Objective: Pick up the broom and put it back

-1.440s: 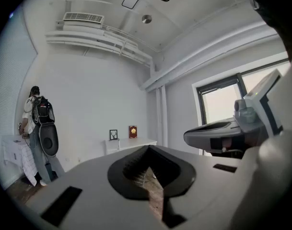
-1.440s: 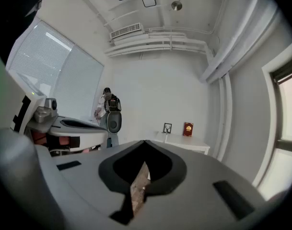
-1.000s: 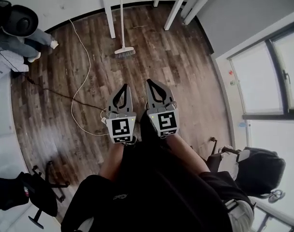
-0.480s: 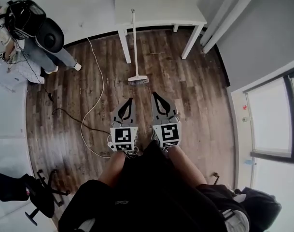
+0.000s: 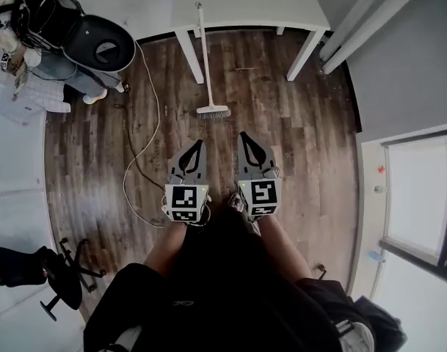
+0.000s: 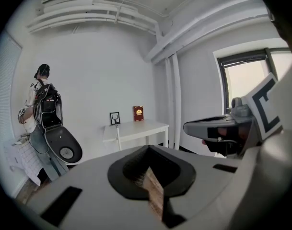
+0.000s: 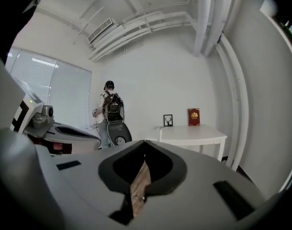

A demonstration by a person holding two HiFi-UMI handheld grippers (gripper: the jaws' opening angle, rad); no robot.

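Note:
The broom (image 5: 206, 64) has a white handle and a pale bristle head. It stands on the wood floor with its handle leaning against the white table (image 5: 252, 6), straight ahead of me. In the left gripper view the broom handle (image 6: 118, 139) shows as a thin white line at the table's front. My left gripper (image 5: 200, 143) and right gripper (image 5: 242, 134) are side by side, pointing at the broom and well short of its head. Both are shut and empty. Their tips meet in the left gripper view (image 6: 148, 147) and the right gripper view (image 7: 145, 143).
A white cable (image 5: 158, 108) snakes over the floor left of the broom. A person (image 5: 58, 68) with a backpack stands at the far left beside a round dark seat (image 5: 98, 46). A black office chair (image 5: 54, 277) sits at the lower left. White pipes (image 5: 362, 28) and a window (image 5: 421, 189) line the right.
The table and broom have come closer in the head view. Both grippers have moved forward toward the broom together, still shut. The person at the left shows more fully.

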